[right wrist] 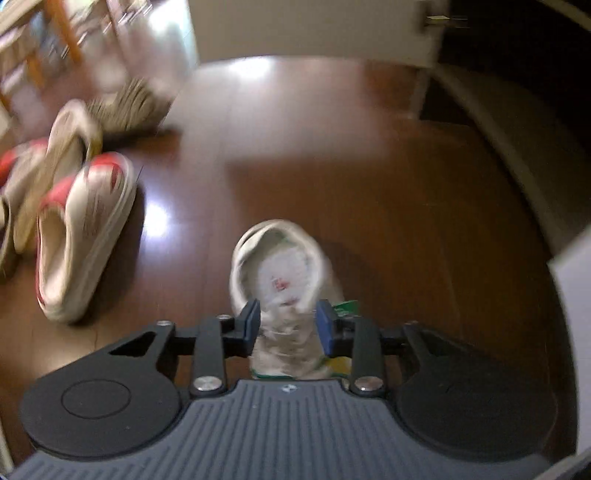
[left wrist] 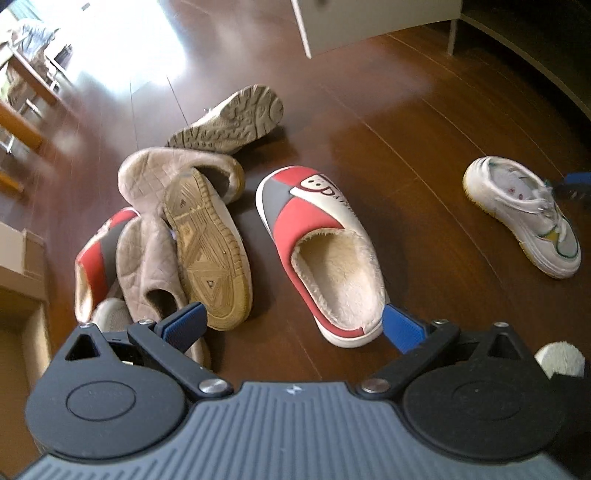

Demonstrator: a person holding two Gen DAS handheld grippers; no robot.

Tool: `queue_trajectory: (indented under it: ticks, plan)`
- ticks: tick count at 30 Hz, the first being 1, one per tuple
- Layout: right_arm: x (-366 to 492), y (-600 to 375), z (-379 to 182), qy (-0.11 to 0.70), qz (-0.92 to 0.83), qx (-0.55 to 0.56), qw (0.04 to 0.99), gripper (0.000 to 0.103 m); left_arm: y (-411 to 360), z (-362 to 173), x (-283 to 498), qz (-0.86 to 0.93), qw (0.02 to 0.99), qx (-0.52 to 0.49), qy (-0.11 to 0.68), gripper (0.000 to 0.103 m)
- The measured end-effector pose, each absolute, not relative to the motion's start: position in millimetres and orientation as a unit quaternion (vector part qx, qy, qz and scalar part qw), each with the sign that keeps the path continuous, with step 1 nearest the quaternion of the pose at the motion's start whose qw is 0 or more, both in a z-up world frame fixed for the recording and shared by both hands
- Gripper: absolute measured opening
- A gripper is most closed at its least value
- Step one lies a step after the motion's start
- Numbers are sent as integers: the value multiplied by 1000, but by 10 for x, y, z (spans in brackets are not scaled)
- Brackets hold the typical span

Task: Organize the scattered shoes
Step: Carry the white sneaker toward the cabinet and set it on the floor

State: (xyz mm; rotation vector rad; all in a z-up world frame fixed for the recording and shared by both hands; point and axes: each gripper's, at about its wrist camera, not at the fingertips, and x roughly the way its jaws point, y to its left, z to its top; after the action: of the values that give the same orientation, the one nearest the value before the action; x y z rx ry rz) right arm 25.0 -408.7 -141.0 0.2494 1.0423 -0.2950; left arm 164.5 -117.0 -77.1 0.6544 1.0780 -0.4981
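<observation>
My right gripper [right wrist: 289,321] is shut on the tongue and laces of a white sneaker [right wrist: 275,258], whose heel points away from me over the wooden floor. The left wrist view shows that sneaker [left wrist: 524,218] at the far right, with a blue finger at its laces. My left gripper [left wrist: 291,325] is open above the heel of a red, grey and white fleece-lined slipper [left wrist: 321,236]. Left of it lies a pile: its partner slipper [left wrist: 96,254], two tan quilted slippers [left wrist: 147,258], an upturned sneaker sole [left wrist: 207,243] and a beige shoe on its side [left wrist: 229,122].
White furniture legs [left wrist: 306,33] stand at the back, and wooden chairs [left wrist: 22,122] at the far left. A cardboard box [left wrist: 18,258] sits at the left edge. A dark low ledge [right wrist: 517,147] curves along the right side of the floor.
</observation>
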Motion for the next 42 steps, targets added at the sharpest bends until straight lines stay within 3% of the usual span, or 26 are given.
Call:
queue_trajectory:
  ticks: [4,10,14,25,27,28,29,30,36,42]
  plan:
    - [333,-4243,-1392,495,-160,133,844,32,-1244,-605,1587,-230,781,314,489,102]
    - [876,-4147,-1909,544,-203,104,807,32,-1322,-412,1513,-229,782,314,487,102]
    - [889,-4059,-2172,568,-213,29,795,6,-1319,-373,1482,-231,783,314,484,102]
    - [280,-4649,-2162,546,-233,-42,804,4,-1449,-447,1371,-237,769,333,491,102]
    - [157,-4741,-2084,529,-233,-10,816,10,-1501,-425,1327,-241,768,335,490,102]
    - [91,-4782,-2034,518,-234,10,823,29,-1540,-408,1294,-243,767,336,490,102]
    - [14,-4795,-1963,504,-244,30,828,66,-1573,-395,1269,-245,767,335,489,102]
    - [-92,-4770,-1882,485,-262,51,833,80,-1596,-387,1258,-246,766,335,489,102]
    - [-620,-4330,-1867,443,-275,167,837,87,-1785,-286,1094,-256,767,327,489,102]
    - [-480,-3932,-2366,500,-281,43,818,86,-1903,-206,976,-259,773,318,484,102]
